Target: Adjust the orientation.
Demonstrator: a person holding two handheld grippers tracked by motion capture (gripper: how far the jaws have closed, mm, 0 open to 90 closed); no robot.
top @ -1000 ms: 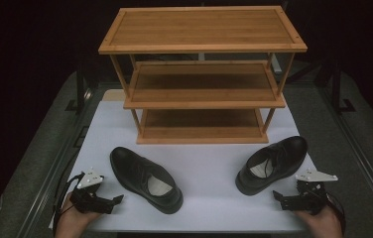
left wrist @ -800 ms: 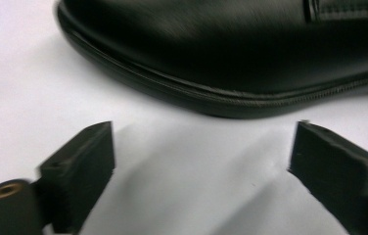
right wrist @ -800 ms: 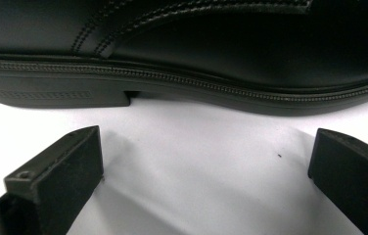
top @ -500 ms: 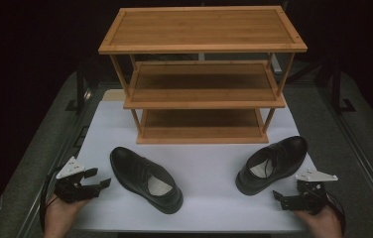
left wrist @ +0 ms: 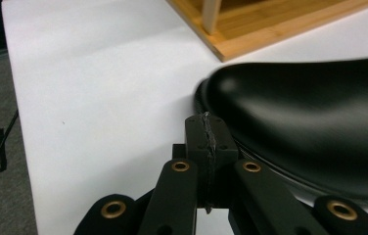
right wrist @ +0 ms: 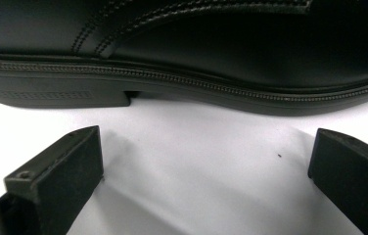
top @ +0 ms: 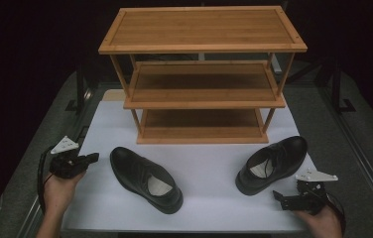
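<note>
Two black leather shoes lie on the white table top in front of a wooden rack [top: 202, 74]. The left shoe [top: 145, 178] points its toe back-left; the right shoe [top: 274, 163] lies at the right. My left gripper [top: 93, 157] hovers at the table's left edge, a short way from the left shoe's toe. Its jaws have just been closing and now stand shut with nothing between them; the left gripper view has the pressed tips [left wrist: 206, 122] beside that toe [left wrist: 309, 107]. My right gripper [top: 279, 198] rests open near the front right, its jaws [right wrist: 206, 152] apart in front of the right shoe's sole [right wrist: 196, 49].
The rack has three shelves, all bare, and its bottom shelf [left wrist: 270, 24] sits just behind the left shoe. Grey floor mat [top: 31, 163] borders the white top on both sides. A cable trails from each gripper.
My left hand has moved left and up toward the table's left edge, and its jaws have gone from open to shut on nothing. The right hand and both shoes stayed put.
</note>
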